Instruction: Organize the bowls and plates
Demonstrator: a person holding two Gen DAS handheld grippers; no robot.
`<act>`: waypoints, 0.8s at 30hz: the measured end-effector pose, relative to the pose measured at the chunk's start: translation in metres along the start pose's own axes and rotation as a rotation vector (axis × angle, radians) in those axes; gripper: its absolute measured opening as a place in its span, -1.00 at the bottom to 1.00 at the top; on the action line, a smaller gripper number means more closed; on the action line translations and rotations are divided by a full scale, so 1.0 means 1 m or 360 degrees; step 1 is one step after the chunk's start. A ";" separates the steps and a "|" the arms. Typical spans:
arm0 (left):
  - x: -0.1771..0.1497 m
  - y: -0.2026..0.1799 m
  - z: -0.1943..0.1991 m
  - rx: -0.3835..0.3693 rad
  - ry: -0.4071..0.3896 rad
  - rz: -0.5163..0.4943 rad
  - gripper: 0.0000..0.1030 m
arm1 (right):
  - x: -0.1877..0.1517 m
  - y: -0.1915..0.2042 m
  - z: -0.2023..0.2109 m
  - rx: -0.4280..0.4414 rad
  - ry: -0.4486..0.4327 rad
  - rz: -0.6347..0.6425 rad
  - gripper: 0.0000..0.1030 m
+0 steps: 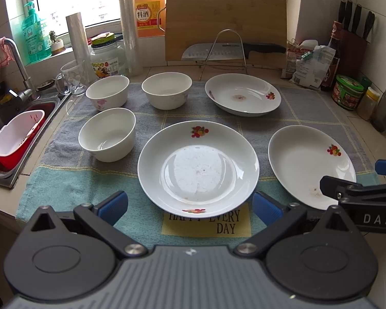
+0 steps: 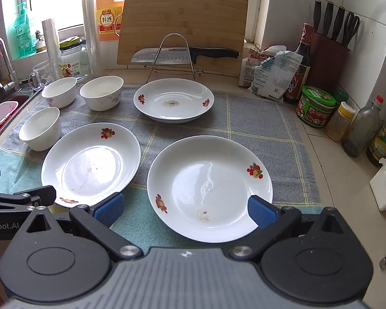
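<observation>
Here, opening stage of the sorting: nothing stacked, nothing lifted. Three fruit-printed plates and three white bowls spread singly on the checked dish towel (image 1: 64, 185).

Left gripper (image 1: 190, 203): fingers spread wide, empty, hovering at the 6 o'clock rim of the centre plate (image 1: 198, 164), blue pads (image 1: 113, 203) flanking that rim without touching it. Right gripper (image 2: 184, 206): likewise wide open and empty, at the 6 o'clock edge of the near right plate (image 2: 209, 188).

Layout in the left wrist view, centre plate as dial centre: near right plate (image 1: 311, 164) at 3 o'clock, just beside; far plate (image 1: 243, 94) at 1 o'clock, in front of the wire rack (image 1: 225, 49) holding a cleaver (image 1: 231, 50) against the bamboo cutting board (image 1: 225, 20); near bowl (image 1: 108, 134) at 9 o'clock; two far bowls (image 1: 108, 91) (image 1: 167, 90) at 10 and 11 o'clock, side by side. Sink (image 1: 20, 118) with red-and-white strainer basket (image 1: 15, 139) beyond the towel's 9 o'clock edge.

Step in hand, by judgement: approach to a first plate, one gripper per plate. Next move likely calls for lowering one pad under the raised rim and the other over it, closing on thin glazed ceramic, then lifting level to nest on a neighbouring plate. Slippery rim and shallow lip: firm, centred pinch needed. Bowls probably after.
</observation>
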State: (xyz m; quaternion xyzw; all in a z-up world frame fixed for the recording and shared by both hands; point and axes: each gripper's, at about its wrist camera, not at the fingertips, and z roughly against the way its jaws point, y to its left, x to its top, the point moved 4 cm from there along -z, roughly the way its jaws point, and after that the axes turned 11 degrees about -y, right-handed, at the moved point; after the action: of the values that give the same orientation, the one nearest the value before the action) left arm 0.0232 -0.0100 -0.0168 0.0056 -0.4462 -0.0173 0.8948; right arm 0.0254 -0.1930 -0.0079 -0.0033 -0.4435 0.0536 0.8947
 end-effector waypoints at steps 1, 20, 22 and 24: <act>0.000 -0.001 0.001 -0.0002 -0.0007 0.0000 0.99 | 0.000 0.000 0.000 0.0003 -0.0010 0.0003 1.00; 0.002 -0.028 0.010 -0.0072 -0.0123 0.0060 0.99 | -0.019 -0.049 0.008 0.0157 -0.0174 0.0025 1.00; 0.002 -0.031 0.009 -0.0062 -0.0132 0.0071 0.99 | -0.025 -0.056 0.005 0.0157 -0.0166 0.0021 1.00; 0.003 -0.034 0.009 -0.0060 -0.0140 0.0082 0.99 | -0.031 -0.062 0.004 0.0160 -0.0158 0.0013 1.00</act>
State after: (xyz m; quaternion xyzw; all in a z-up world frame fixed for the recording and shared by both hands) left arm 0.0165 -0.0442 -0.0101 -0.0236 -0.4847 -0.0027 0.8744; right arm 0.0098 -0.2580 -0.0269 0.0425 -0.4840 0.0793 0.8704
